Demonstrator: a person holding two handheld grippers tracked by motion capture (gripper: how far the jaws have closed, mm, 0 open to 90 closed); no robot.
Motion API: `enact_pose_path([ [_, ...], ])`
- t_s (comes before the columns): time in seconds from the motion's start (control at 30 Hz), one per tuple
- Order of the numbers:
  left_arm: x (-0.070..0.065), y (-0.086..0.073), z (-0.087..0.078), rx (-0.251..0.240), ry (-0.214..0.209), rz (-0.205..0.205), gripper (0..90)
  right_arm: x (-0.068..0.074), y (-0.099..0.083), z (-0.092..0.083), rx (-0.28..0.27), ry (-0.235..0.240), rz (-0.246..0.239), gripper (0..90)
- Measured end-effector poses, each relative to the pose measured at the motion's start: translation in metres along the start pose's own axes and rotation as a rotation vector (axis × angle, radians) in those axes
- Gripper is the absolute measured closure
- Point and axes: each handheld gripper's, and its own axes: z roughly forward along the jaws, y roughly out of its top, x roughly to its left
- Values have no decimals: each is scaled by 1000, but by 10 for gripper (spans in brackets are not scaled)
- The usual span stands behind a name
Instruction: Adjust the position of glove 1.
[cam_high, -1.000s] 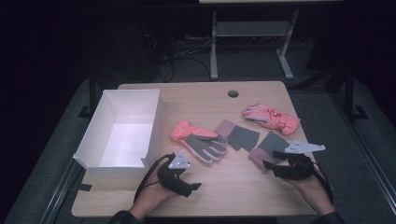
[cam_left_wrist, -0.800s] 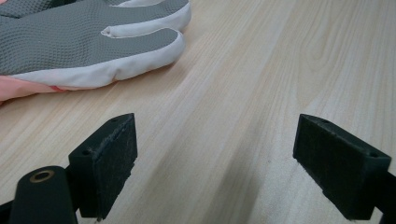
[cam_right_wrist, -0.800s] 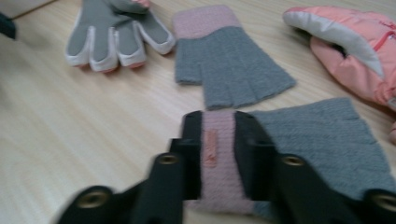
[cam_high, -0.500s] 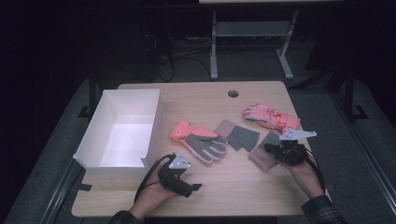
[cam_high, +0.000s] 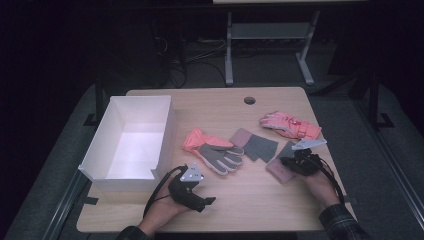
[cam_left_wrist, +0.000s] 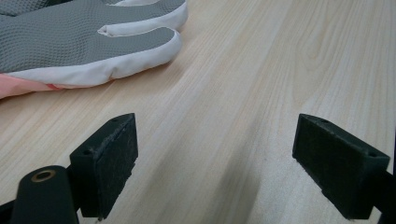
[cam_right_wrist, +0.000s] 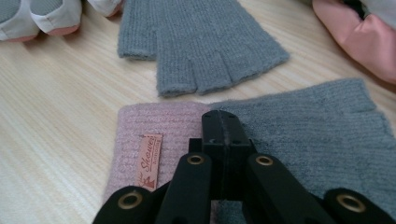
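My right gripper (cam_right_wrist: 223, 122), jaws closed pad to pad with nothing visibly between them, rested on the near-right grey fingerless knit glove (cam_right_wrist: 322, 135) at its pink cuff (cam_right_wrist: 154, 135); my left gripper (cam_left_wrist: 219, 168) stood open.

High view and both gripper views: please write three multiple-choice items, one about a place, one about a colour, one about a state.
1. Where on the table does the white box stand?
A. at its left side
B. at its right side
C. in the middle, between the gloves

2. What colour is the cuff of the knit glove under the right gripper?
A. green
B. pink
C. black

3. How are the jaws of the left gripper?
A. shut on a glove
B. shut on nothing
C. wide open, with bare wood between them

Answers:
1 A: the high view shows the box at the left edge.
2 B: the right gripper view shows a pink cuff with a label.
3 C: the left gripper view shows the pads far apart.
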Motion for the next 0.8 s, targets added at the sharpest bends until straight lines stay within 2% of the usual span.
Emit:
enact_pose_path([
  [0.2,0,0,0,0,2,3,137,6,-3,-3,4,23,0,900],
  [0.43,-2,0,1,-9,-5,-20,137,18,-8,-8,16,49,-10,900],
  [0.8,-1,-1,0,5,-7,-10,137,37,-14,-17,41,87,-23,900],
])
